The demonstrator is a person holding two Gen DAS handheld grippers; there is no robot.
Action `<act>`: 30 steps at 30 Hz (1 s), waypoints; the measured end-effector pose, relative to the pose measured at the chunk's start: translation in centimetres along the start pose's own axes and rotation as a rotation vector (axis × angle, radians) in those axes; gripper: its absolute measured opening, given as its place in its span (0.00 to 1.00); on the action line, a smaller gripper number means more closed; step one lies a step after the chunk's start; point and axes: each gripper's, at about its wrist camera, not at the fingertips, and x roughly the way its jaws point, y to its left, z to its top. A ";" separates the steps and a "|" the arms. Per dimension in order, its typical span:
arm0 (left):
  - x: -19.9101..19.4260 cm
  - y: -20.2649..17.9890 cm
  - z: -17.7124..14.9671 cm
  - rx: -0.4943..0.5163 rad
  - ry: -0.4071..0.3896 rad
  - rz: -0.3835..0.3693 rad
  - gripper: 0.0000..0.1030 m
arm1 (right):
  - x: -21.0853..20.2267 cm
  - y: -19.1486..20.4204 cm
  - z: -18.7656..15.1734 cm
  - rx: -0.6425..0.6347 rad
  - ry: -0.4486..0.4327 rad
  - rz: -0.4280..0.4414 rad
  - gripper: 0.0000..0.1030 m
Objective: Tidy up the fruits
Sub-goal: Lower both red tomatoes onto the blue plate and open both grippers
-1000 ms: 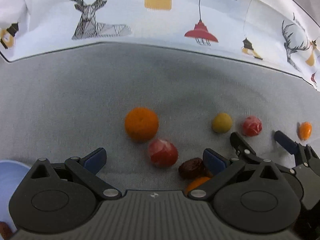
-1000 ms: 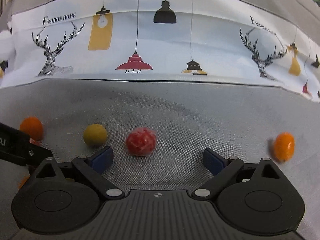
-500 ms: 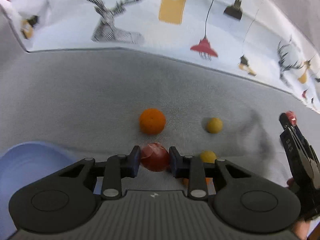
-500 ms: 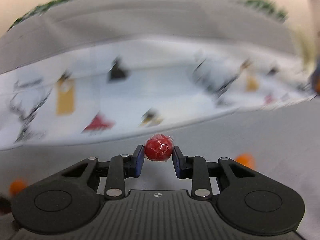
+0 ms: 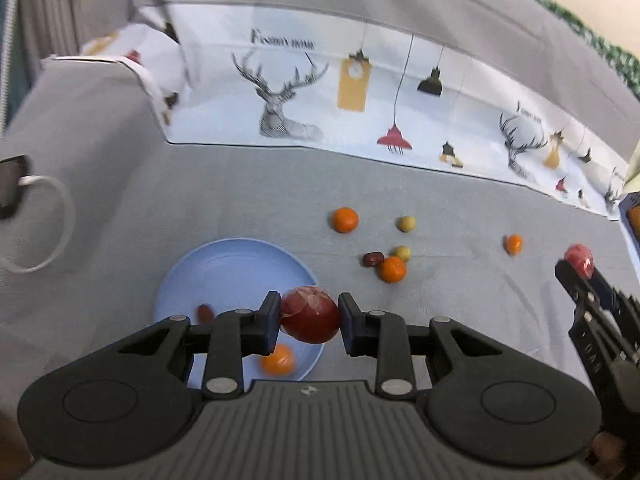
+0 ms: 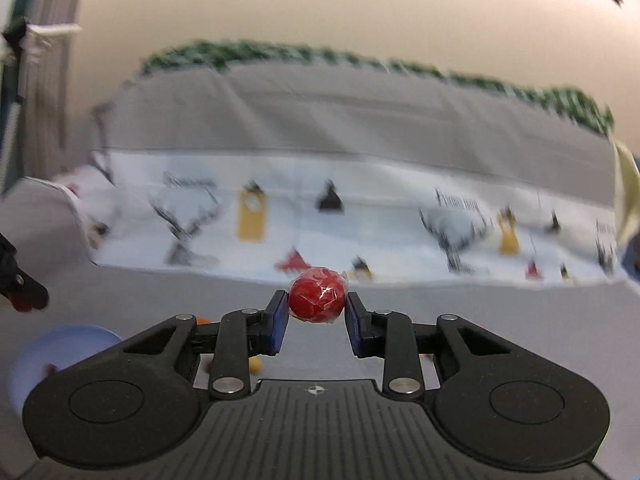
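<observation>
Grey cloth covering the worktop [image 5: 240,200], printed sheet [image 5: 360,92] draping behind. Left gripper [image 5: 309,322] clenching a red fruit [image 5: 310,316] over the blue plate [image 5: 224,276]; right gripper [image 6: 317,312] clenching a wrapped red ball [image 6: 317,294].

Blurred deer-print cloth [image 6: 360,232]
</observation>
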 end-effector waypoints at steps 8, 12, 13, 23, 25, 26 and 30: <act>-4.4 5.6 -2.9 -0.039 -0.015 0.048 0.33 | -4.0 6.0 1.4 0.030 0.085 0.135 0.31; -3.0 7.9 -2.9 -0.062 0.013 0.064 0.33 | -3.6 8.9 -0.2 0.081 0.135 0.119 0.31; -2.2 8.2 -2.8 -0.081 0.018 0.058 0.33 | -3.2 9.6 -0.9 0.114 0.157 0.119 0.31; 3.2 9.9 -3.4 -0.159 0.043 0.060 0.33 | 1.2 15.8 -3.9 0.011 0.276 0.260 0.31; 4.5 10.2 -3.2 -0.149 0.038 0.077 0.33 | 2.5 16.3 -4.3 -0.002 0.287 0.262 0.31; 5.2 10.3 -3.2 -0.142 0.047 0.085 0.33 | 3.3 16.6 -4.5 -0.002 0.293 0.256 0.31; 8.7 10.7 -2.9 -0.120 0.099 0.120 0.33 | 5.9 17.7 -5.8 -0.045 0.299 0.256 0.31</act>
